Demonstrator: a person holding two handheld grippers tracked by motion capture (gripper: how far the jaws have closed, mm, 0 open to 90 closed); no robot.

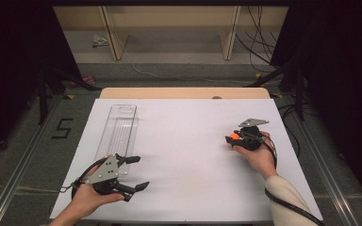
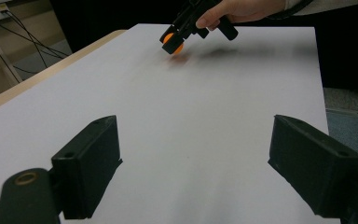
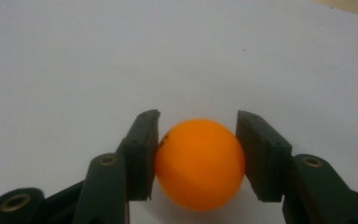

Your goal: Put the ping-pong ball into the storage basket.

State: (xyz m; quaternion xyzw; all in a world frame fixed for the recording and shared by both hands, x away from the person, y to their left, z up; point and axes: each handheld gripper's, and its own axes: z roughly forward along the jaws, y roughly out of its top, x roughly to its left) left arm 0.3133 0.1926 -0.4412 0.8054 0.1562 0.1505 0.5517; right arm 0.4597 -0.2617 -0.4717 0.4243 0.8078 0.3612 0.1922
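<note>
the right tool (image 3: 198, 158) pinches the orange ball (image 3: 199, 164) at about three o'clock on the table (image 1: 188, 155); the left tool (image 1: 136, 173) waits wide open at seven. lift straight and gently, then carry toward the clear tray (image 1: 120, 127) at ten o'clock.

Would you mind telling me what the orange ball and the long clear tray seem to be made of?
The orange ball, clamped in the right claw, looks like thin hard plastic with a smooth matte finish: even colour, soft shading, no sharp glare. The clear tray looks like rigid transparent plastic, glossy: the white table shows through it and its ribs catch light. It could be acrylic; I cannot tell.
</note>
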